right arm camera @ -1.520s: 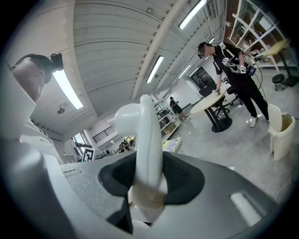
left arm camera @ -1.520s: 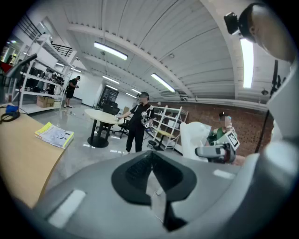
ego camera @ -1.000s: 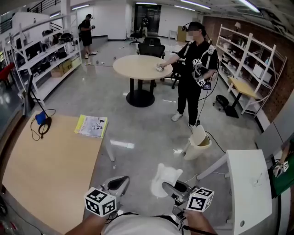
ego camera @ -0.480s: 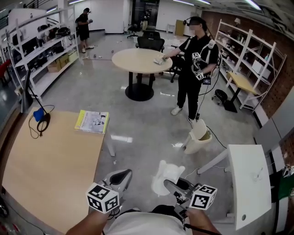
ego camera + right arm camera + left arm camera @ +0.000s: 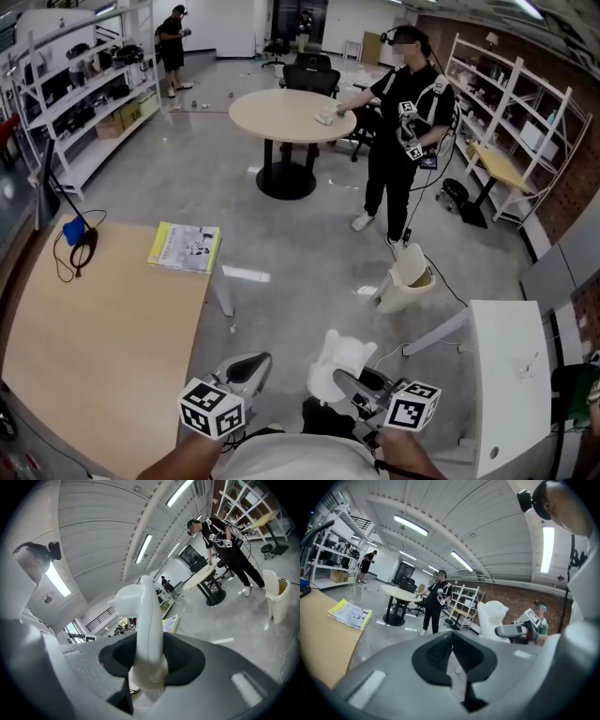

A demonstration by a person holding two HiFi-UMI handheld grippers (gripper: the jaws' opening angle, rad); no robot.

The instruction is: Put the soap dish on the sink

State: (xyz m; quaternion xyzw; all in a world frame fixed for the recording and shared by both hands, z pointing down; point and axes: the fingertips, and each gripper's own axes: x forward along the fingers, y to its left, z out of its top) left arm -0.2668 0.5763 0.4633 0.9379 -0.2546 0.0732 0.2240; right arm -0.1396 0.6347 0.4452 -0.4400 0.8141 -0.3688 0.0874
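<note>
The soap dish (image 5: 145,620) is white and curved. It stands upright between the pads of my right gripper (image 5: 147,660), which is shut on its lower edge. In the head view the soap dish (image 5: 339,361) sticks out ahead of the right gripper (image 5: 344,382), low in the picture. My left gripper (image 5: 246,367) is level with it to the left, apart from it. In its own view the left gripper (image 5: 451,645) has its jaws shut on nothing, and the soap dish (image 5: 491,619) shows off to the right in the right gripper (image 5: 512,630).
A wooden table (image 5: 94,328) with a yellow booklet (image 5: 185,247) lies to the left and a white counter (image 5: 511,375) to the right. A white bin (image 5: 405,281) stands ahead on the floor. A person (image 5: 401,112) stands by a round table (image 5: 286,114). Shelves line both walls.
The head view has tipped slightly, so the room has slid up the picture. Both grippers keep their places, the right one still shut on the soap dish.
</note>
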